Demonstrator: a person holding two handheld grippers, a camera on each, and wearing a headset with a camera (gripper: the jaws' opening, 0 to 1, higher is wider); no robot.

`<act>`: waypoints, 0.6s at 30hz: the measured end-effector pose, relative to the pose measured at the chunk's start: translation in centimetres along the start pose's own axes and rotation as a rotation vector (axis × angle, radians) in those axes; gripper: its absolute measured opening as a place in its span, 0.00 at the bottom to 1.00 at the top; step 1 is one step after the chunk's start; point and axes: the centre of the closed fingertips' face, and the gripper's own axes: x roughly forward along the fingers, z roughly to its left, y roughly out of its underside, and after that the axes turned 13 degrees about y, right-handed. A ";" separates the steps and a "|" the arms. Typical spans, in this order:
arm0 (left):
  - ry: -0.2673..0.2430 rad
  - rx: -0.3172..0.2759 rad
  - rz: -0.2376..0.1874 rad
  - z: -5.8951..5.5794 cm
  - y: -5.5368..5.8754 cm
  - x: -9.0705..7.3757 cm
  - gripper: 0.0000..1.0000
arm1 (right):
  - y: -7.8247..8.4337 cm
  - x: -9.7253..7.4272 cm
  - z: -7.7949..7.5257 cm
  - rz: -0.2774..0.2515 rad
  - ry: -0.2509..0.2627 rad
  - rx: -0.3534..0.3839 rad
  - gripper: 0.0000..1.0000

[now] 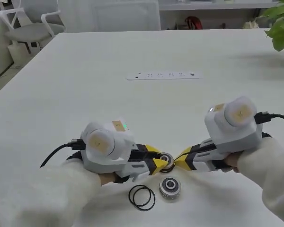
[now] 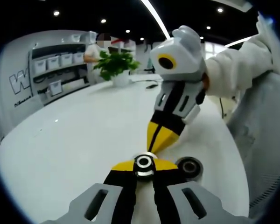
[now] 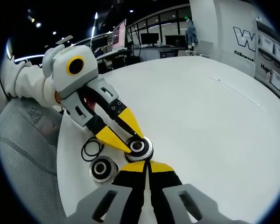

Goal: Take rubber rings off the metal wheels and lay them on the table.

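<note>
White counter (image 1: 132, 109) takes up most of the head view. Office chair (image 1: 31, 26) off its far left corner, plant (image 1: 280, 26) at the far right edge. Flat white power strip (image 1: 163, 75) lies mid-counter, well apart from the work.

Both units meet nose to nose near the front edge. Left hand-held gripper (image 1: 156, 159) comes in from the left, a white sleeve behind it. Its jaws are pinching a metal wheel (image 1: 165, 160) between the yellow tips, one tip on each side; its own view shows the same clamp (image 2: 144, 163).

Right hand-held gripper (image 1: 180, 157) comes in from the right. Jaws pressed together, and in its own view the closed tip (image 3: 147, 164) touches the rim of the held wheel (image 3: 139, 147). Can't tell if a ring is caught in that tip.

Second metal wheel (image 1: 170, 186) lies flat on the counter just in front of the held one, untouched. Two black rubber rings (image 1: 142, 196) lie flat and overlapping just left of it, close but not touching it.
</note>
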 end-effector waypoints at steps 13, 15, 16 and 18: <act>-0.002 0.001 0.001 -0.1 0.1 0.0 0.13 | -0.9 -0.4 -0.2 -0.015 -0.016 0.169 0.00; -0.002 0.001 0.001 -0.1 0.1 0.0 0.13 | -0.8 -0.3 -0.1 -0.011 -0.011 0.167 0.00; -0.003 0.002 0.001 -0.1 0.1 0.0 0.13 | -0.8 -0.3 0.0 -0.008 -0.012 0.188 0.00; -0.003 0.002 0.001 -0.1 0.1 0.0 0.13 | -0.8 -0.3 0.0 -0.005 -0.014 0.216 0.00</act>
